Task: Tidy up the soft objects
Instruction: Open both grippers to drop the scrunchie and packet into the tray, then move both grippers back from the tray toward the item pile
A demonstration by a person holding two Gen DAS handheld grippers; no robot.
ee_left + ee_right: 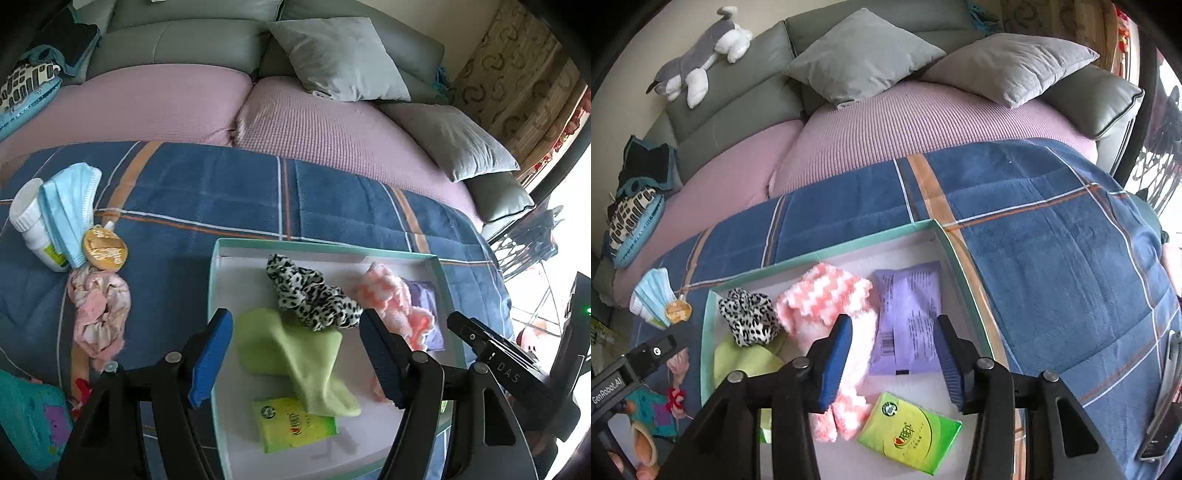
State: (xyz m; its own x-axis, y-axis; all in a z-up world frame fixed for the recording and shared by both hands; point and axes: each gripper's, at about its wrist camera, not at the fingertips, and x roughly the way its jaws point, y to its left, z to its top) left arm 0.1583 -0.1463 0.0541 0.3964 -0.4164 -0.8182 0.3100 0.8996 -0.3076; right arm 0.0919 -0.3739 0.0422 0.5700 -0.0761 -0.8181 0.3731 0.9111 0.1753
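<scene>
Blue checked blanket (pixel 1052 229) by a grey sofa (pixel 746 85), white box (pixel 216 280) holding fluffy pink-and-white socks (pixel 827 295), both the left gripper (pixel 295 354) and right gripper (pixel 892 354) spread, empty

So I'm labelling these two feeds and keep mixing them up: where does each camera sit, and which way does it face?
Left wrist: on the left gripper, looking down at the box, over the green cloth; the right gripper shows beside it.
Right wrist: on the right gripper, looking down over the purple packet; the left gripper shows.
Shared: box, leopard scrunchie, couch.
</scene>
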